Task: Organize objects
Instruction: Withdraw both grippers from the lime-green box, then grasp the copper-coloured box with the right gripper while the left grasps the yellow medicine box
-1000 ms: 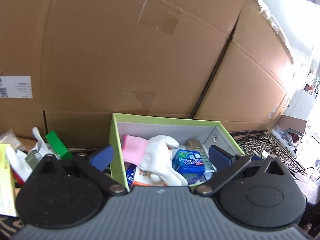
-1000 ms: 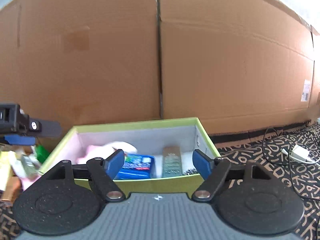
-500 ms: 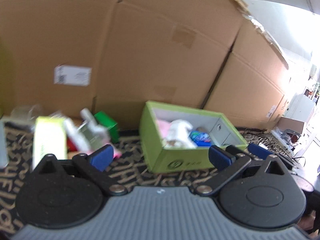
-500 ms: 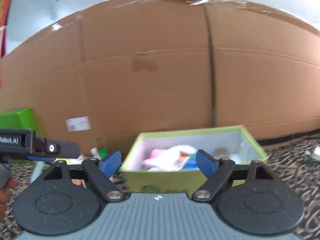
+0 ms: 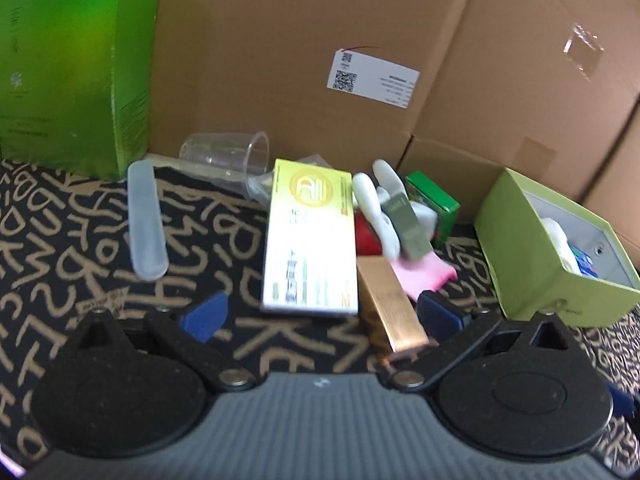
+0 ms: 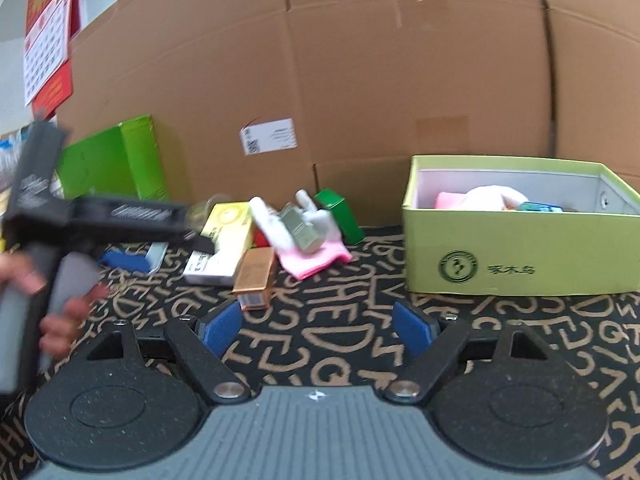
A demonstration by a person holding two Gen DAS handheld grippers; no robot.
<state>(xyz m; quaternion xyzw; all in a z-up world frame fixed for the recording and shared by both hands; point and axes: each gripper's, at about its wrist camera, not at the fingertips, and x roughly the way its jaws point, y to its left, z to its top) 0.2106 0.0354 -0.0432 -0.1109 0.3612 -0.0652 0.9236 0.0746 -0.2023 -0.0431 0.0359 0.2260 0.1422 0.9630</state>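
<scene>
Now left tongs (image 5: 320,316) spread wide, empty, right tongs (image 6: 318,330) likewise, nothing touched.

Large brown cardboard panels (image 6: 360,80) stand upright as a backdrop, their seams and flap edges plain to see — a white printed label with a QR code (image 5: 372,78) is stuck on one, and a scrap of clear tape (image 5: 582,50) clings to another. The floor is covered by a black cloth with tan letter shapes (image 6: 340,340). At far left a red and white wall calendar (image 6: 48,40) hangs on a pale wall — the light is even and bright.
</scene>
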